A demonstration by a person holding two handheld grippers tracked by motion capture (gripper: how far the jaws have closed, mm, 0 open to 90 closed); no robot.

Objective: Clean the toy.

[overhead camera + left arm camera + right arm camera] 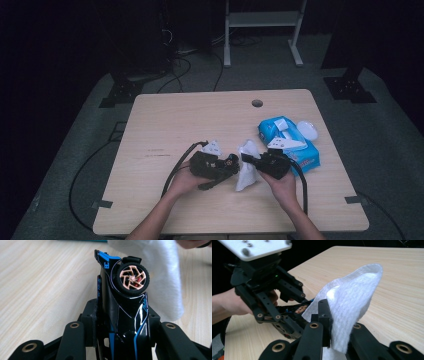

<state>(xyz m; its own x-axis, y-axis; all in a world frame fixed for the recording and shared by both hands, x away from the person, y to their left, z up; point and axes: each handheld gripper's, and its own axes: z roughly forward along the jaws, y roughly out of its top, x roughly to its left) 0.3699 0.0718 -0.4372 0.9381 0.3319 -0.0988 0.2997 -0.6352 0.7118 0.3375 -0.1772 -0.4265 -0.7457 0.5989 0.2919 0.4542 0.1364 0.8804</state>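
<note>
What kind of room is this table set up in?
Probably a lab or recording studio: a bare light wooden table on grey carpet, black cables trailing across the floor, a white metal stand behind, dark surroundings.

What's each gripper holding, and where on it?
Left gripper clamps the black toy car across its body sides; right gripper pinches the white wipe near its lower edge.

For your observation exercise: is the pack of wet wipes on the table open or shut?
Open: the blue wipes pack has its white lid flipped out to one side.
</note>
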